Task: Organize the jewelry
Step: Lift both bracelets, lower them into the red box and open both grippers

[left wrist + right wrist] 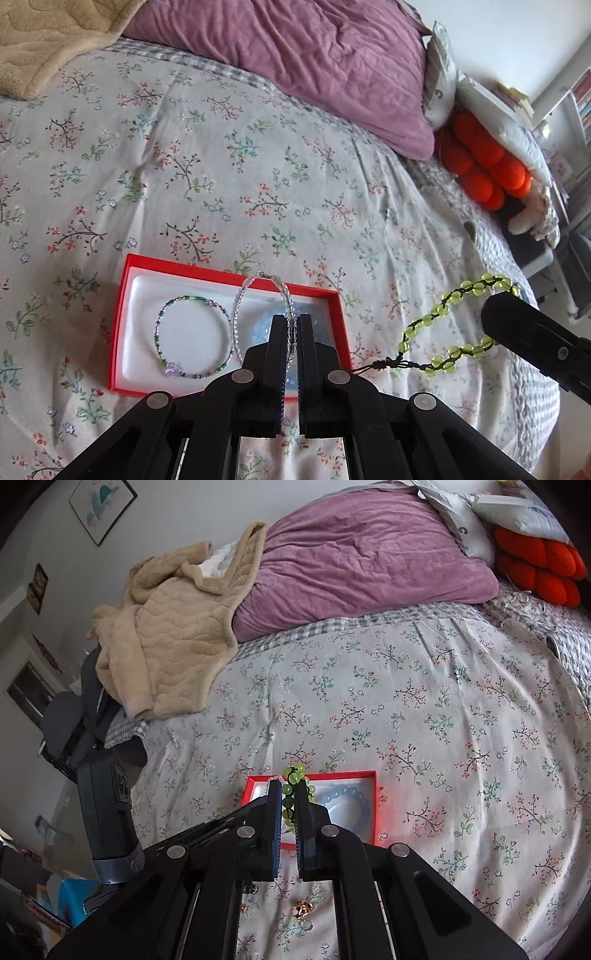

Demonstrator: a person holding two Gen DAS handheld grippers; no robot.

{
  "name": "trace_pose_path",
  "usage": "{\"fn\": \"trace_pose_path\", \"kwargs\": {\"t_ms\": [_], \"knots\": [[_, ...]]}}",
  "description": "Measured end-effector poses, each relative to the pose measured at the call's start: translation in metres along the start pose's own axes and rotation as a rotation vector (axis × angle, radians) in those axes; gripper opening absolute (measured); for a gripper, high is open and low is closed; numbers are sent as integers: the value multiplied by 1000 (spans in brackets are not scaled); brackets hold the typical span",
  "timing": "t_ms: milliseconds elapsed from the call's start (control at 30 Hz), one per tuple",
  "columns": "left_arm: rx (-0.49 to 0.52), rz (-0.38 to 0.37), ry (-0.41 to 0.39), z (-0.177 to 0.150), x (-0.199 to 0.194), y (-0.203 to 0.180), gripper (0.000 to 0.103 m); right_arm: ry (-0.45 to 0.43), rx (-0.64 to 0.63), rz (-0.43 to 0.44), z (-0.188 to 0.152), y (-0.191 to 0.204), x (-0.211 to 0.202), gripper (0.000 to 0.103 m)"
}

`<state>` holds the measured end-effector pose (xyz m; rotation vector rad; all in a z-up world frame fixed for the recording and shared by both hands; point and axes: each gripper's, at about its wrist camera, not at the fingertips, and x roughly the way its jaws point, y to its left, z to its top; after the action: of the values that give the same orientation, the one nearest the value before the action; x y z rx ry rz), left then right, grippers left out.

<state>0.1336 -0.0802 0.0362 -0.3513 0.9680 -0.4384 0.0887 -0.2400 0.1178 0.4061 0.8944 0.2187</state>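
A red box [122,295] with a white liner lies on the floral bedspread; it also shows in the right wrist view [334,775]. Inside lie a green-and-lilac seed-bead bracelet [159,325] and a pale blue bead bracelet [360,805]. My left gripper [290,321] is shut on a clear bead bracelet [238,299], holding it upright over the box. My right gripper [289,786] is shut on a yellow-green bead bracelet [293,773], which hangs in the air right of the box in the left wrist view [439,310].
A purple pillow [314,62], a beige blanket [166,635] and an orange cushion [484,162] lie at the bed's far side. Small gold jewelry [303,910] lies on the bedspread under my right gripper. The bed's edge drops off at the right.
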Motion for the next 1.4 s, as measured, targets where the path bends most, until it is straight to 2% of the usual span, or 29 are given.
{"fn": "trace_pose_path", "kwargs": {"t_ms": [100, 300, 467, 600, 700, 800, 967, 1400], "knots": [[-2, 31, 34, -1, 20, 5, 0, 9, 3, -21, 2, -9, 8, 6], [41, 190, 73, -2, 41, 17, 0, 22, 11, -59, 5, -23, 23, 6], [60, 261, 100, -3, 49, 32, 0, 18, -7, -43, 8, -13, 32, 6], [61, 265, 113, -3, 50, 37, 0, 14, -65, 35, 8, 12, 39, 6], [67, 264, 117, -3, 48, 36, 0, 24, -94, 50, 6, 20, 51, 6], [82, 270, 123, -5, 48, 34, 0, 74, -81, 22, 1, 7, 72, 6], [108, 292, 133, -8, 52, 31, 0, 148, -56, -76, -13, -19, 99, 6], [139, 286, 131, -8, 44, 26, 2, 151, -65, -148, -14, -26, 97, 8]]}}
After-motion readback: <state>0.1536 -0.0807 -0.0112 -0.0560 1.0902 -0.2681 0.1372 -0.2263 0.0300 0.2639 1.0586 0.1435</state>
